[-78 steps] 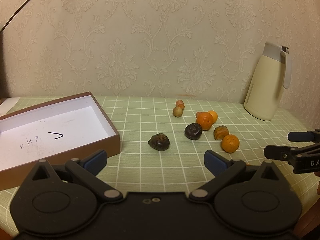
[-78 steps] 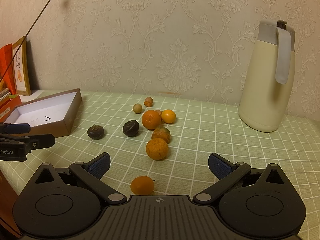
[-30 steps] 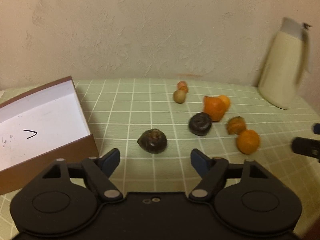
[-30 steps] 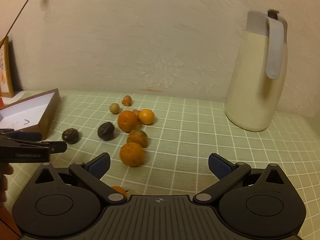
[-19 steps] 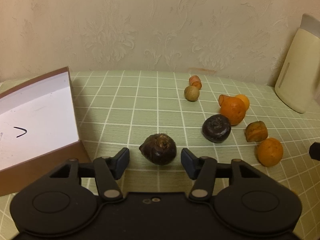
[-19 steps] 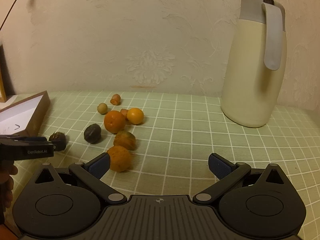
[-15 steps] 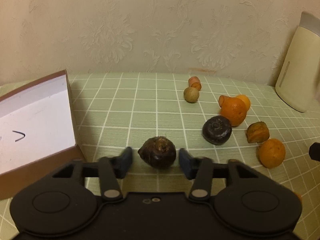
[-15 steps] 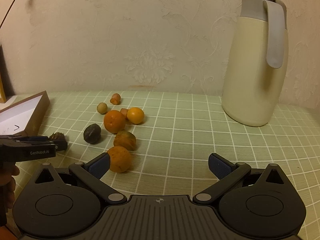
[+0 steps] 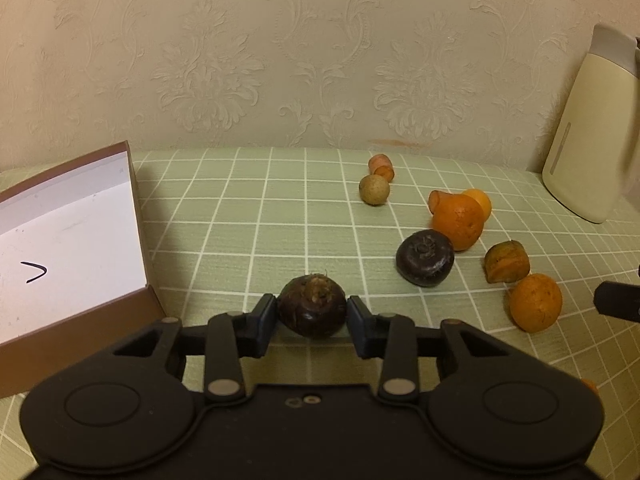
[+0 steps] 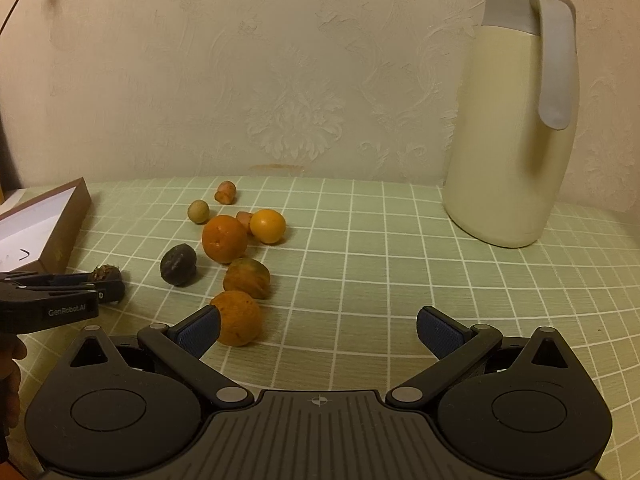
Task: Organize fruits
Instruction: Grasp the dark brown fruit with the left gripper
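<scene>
Dark brown and kind of knobbly, the water chestnut (image 9: 312, 311) sits on the green checked tablecloth (image 9: 256, 216) right between the pads of the left gripper (image 9: 311, 318), and both pads are pressed against its sides, so it's pinched. From the left wrist view the open brown box (image 9: 138, 216) with the white inside is just off to the left of it, a little pen tick on its floor.

From the right wrist view you can see that same left gripper (image 10: 106, 284) from the side, with the chestnut's tufty top (image 10: 105, 271) poking up over the fingers, plus a bit of the person's hand (image 10: 10, 376) at the left edge.

The right gripper (image 10: 318, 330) has its jaws spread wide, nothing between them. Its left blue pad (image 10: 199, 330) is just beside the nearest orange (image 10: 237, 317), maybe touching it, can't really tell.

The rest of the fruit is scattered in a loose line toward the wall: a browner, dull orange (image 10: 247, 278), a second dark round fruit (image 10: 178, 265), a big bright orange (image 10: 224, 238), a small yellow-orange one (image 10: 267, 226) with a little orange piece (image 10: 244, 220) tucked in beside it, then a small tan ball (image 10: 198, 211) and another small orange bit (image 10: 225, 192) at the far end.

A cream jug (image 10: 512, 120) with a grey handle stands well apart on the right, near the patterned wallpaper.
</scene>
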`<action>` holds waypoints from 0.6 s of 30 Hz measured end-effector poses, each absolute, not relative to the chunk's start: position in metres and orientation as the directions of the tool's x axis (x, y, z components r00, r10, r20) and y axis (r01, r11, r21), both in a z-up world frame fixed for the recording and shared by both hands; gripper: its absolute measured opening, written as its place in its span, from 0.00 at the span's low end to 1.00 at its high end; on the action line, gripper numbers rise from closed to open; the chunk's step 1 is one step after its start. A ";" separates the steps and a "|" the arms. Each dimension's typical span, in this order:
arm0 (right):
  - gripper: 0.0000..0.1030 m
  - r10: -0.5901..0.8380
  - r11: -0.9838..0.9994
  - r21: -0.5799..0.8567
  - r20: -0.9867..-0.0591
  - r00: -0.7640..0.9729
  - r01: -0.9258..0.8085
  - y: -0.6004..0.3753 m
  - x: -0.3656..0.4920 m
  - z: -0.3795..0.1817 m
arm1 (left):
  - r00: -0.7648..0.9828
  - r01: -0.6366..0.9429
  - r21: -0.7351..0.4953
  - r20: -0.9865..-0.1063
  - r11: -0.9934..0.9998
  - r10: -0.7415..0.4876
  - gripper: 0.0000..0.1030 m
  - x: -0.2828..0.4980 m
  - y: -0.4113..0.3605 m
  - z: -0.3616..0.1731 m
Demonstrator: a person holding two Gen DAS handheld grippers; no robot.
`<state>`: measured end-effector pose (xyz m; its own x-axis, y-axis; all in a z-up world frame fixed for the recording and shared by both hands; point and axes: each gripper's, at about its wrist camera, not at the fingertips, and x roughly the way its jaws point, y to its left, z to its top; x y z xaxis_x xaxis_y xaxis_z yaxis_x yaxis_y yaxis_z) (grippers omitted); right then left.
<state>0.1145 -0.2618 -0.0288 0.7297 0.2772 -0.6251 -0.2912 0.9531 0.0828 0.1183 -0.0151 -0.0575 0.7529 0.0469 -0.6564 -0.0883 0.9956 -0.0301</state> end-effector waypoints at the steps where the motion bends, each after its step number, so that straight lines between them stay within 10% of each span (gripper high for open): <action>1: 1.00 0.278 0.953 0.082 -0.627 0.728 -0.293 -0.261 0.115 -0.030 | 0.753 -0.088 -0.030 -0.657 0.996 0.047 0.28 0.118 -0.015 -0.058; 18: 1.00 0.296 0.945 0.084 -0.638 0.711 -0.317 -0.242 0.126 -0.036 | 0.767 -0.088 -0.035 -0.641 0.995 0.046 0.28 0.109 -0.012 -0.051</action>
